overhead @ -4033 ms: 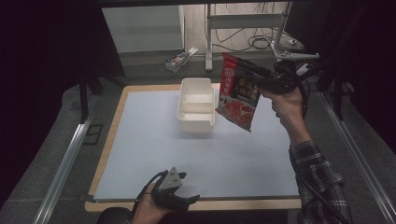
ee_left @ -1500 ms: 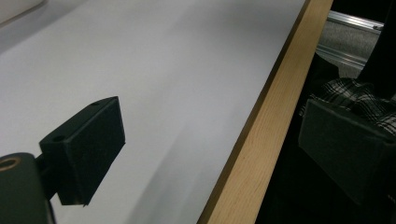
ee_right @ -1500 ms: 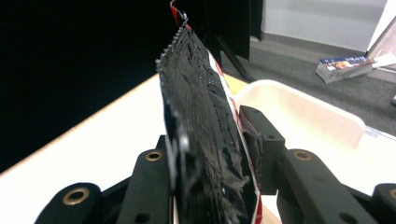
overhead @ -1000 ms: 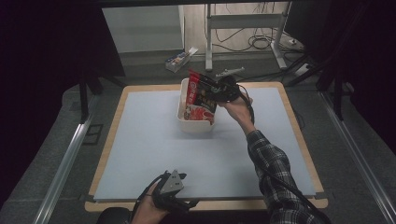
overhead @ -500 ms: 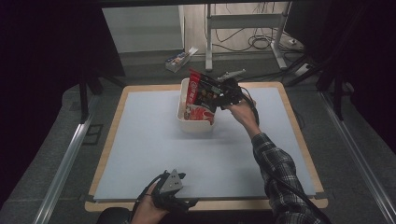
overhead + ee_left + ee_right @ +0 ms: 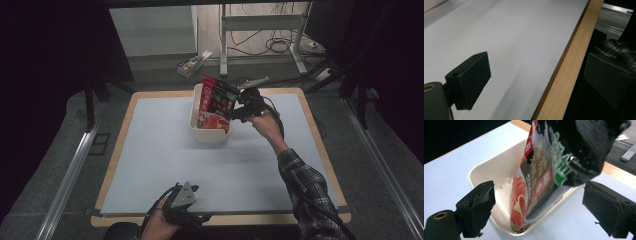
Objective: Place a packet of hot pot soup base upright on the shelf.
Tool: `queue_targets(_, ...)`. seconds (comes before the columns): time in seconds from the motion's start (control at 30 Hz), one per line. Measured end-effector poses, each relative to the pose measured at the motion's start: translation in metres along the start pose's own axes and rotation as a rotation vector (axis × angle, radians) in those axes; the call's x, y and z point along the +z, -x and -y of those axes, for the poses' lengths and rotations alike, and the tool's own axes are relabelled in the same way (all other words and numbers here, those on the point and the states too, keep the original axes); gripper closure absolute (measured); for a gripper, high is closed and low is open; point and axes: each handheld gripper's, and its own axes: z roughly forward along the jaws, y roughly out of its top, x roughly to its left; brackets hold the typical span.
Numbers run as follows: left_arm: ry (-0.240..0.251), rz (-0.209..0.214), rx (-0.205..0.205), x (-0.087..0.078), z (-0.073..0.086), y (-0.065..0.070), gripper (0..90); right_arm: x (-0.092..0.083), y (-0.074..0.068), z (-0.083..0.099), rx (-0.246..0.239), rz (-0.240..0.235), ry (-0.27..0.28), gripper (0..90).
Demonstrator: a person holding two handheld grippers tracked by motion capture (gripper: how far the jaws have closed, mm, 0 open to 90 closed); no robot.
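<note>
A red and black snack bag (image 6: 215,104) stands tilted with its lower end inside a white tray (image 6: 207,137) at the back middle of the table. My right gripper (image 6: 235,113) is just right of the bag. In the right gripper view the bag (image 6: 544,170) rises out of the tray (image 6: 496,170) between the jaws of that gripper (image 6: 541,212). These have just been opening, and a gap shows on each side of the bag. My left gripper (image 6: 199,218) rests at the table's front edge, and in its own view it (image 6: 541,80) is open with nothing between its fingers.
A pale blue mat (image 6: 200,170) covers the table inside a wooden border (image 6: 564,75). A plaid sleeve (image 6: 305,185) reaches across the right half. A small box (image 6: 192,61) and cables lie on the floor beyond the table. Metal rails run along both sides.
The right gripper carried the bag from the air at the right into the tray, then let go of it and drew slightly back to the right. The left gripper has not moved.
</note>
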Motion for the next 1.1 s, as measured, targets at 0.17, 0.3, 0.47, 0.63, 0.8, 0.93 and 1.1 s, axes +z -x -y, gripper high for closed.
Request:
queue_targets(0.17,-0.002,-0.001,0.007,0.001,0.0,0.001,6.7,-0.005,-0.006,0.006,-0.016,-0.007,0.004,10.9)
queue_targets(0.3,-0.001,-0.002,0.007,0.001,0.0,0.001,6.7,-0.008,-0.009,0.013,-0.022,-0.01,0.008,10.9)
queue_targets(0.47,-0.003,0.0,0.002,0.001,0.0,0.001,6.7,-0.013,-0.01,0.021,-0.017,-0.006,0.019,10.9)
queue_targets(0.63,-0.006,0.005,-0.008,0.001,0.0,0.0,6.4,-0.018,-0.013,0.035,-0.009,-0.012,0.031,10.4)
queue_targets(0.8,-0.009,0.006,-0.009,0.001,0.0,0.0,6.1,-0.021,-0.015,0.044,0.003,-0.014,0.038,10.3)
queue_targets(0.93,-0.01,0.007,-0.011,0.001,0.0,0.0,6.2,-0.025,-0.018,0.058,0.014,-0.015,0.038,10.1)
queue_targets(1.1,-0.013,0.005,-0.01,0.002,0.0,0.0,6.2,-0.028,-0.02,0.07,0.02,-0.017,0.031,10.1)
